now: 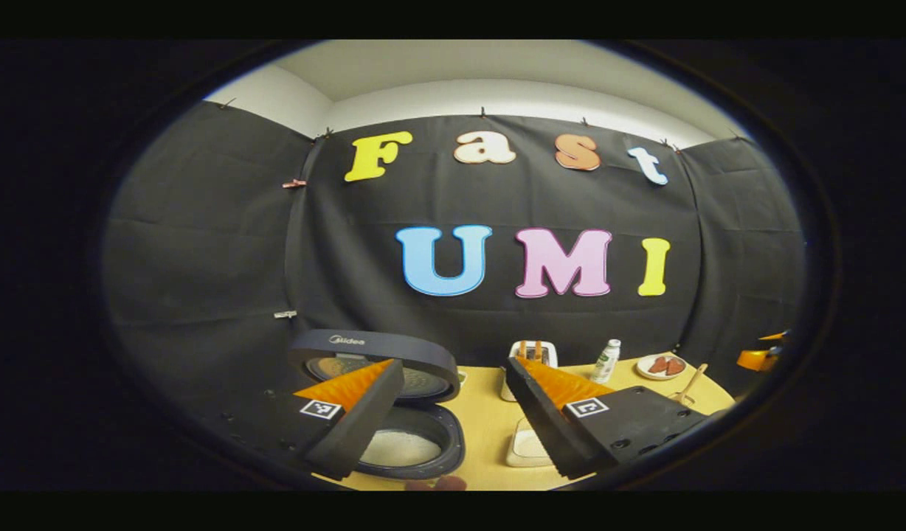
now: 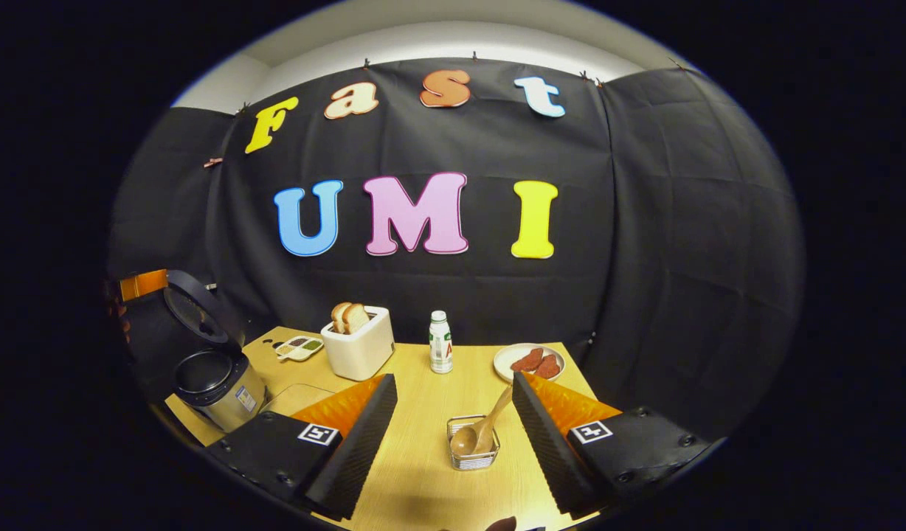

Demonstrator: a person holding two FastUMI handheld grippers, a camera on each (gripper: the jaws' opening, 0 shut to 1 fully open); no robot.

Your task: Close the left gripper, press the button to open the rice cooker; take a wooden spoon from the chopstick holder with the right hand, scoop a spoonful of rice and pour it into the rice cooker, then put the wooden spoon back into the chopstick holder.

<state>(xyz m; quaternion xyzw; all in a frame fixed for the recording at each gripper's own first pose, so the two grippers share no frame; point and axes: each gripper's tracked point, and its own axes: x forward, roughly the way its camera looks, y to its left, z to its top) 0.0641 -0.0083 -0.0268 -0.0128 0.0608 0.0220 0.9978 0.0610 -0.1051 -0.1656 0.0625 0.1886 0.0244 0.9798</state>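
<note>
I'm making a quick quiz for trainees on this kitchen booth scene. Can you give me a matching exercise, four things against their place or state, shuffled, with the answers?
Things:
1. rice cooker
2. wooden spoon
3. toaster
4. plate

Place or state:
A. holds two slices of bread
B. lid up, pot open
C. carries reddish-brown pieces of food
D. rests in the wire chopstick holder

Pairs: 1-B, 2-D, 3-A, 4-C

Both views tableward, shared toaster [image 2: 359,346].
</note>
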